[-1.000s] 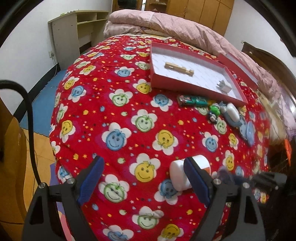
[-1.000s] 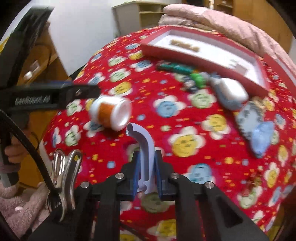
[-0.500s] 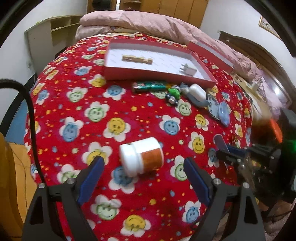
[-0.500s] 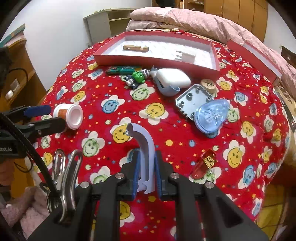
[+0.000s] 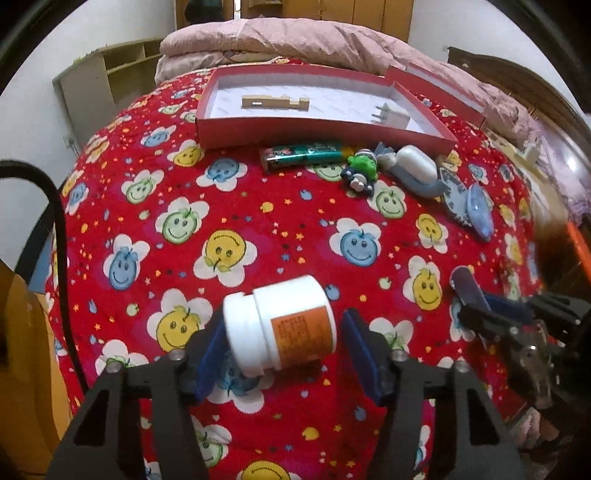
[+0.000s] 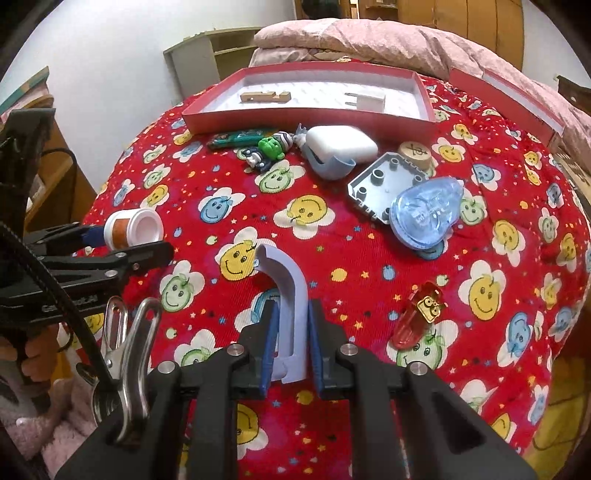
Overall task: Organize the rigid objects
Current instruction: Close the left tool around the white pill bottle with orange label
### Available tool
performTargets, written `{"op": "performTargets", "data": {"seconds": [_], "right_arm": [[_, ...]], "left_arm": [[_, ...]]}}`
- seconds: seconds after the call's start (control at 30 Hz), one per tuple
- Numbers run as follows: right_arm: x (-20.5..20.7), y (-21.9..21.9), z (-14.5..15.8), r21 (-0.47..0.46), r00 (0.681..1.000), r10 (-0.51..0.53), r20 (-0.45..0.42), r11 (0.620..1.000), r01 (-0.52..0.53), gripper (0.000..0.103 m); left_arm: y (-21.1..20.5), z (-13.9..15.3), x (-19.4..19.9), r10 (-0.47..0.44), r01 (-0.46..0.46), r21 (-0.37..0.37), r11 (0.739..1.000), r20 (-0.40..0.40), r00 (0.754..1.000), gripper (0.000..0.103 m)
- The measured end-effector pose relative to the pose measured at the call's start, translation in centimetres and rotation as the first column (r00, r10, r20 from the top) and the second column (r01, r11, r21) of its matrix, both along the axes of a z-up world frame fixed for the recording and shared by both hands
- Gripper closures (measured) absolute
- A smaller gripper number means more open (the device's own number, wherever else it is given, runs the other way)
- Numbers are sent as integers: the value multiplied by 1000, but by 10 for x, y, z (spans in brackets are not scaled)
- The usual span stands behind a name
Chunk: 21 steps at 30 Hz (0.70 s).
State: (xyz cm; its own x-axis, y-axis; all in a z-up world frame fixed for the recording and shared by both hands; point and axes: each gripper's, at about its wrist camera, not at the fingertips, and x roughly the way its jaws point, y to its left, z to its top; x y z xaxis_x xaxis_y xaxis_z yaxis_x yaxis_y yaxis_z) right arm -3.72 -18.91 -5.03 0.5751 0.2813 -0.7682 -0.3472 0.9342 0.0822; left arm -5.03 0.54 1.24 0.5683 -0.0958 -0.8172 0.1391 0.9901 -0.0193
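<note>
White walls, a pale open shelf unit (image 5: 107,85), wooden wardrobes (image 6: 476,22) behind the bed (image 5: 280,229)

Both your wrist cameras look low across the bed (image 5: 258,206) toward the red tray (image 5: 317,127) (shared), left one nearer the edge.

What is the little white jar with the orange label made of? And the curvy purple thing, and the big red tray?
The small white jar with an orange label looks like smooth plastic: glossy, opaque, with a moulded lid. The curved lilac hook-shaped piece seems matte moulded plastic, evenly coloured. The shallow red tray with a white floor is probably cardboard, judging by its thin, straight folded walls.
</note>
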Motion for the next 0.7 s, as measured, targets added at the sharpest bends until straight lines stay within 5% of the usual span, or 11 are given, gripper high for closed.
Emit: {"op": "performTargets", "data": {"seconds": [0.07, 0.7], "right_arm": [[0, -2, 0, 16, 1000, -2, -1, 1000, 2, 87], [-1, -4, -1, 52, 1000, -11, 18, 999, 10, 87]], "left_arm": [[1, 0, -1, 0, 0, 4, 1000, 7, 1000, 53], [4, 5, -6, -26, 26, -54, 998, 12, 1000, 53]]}}
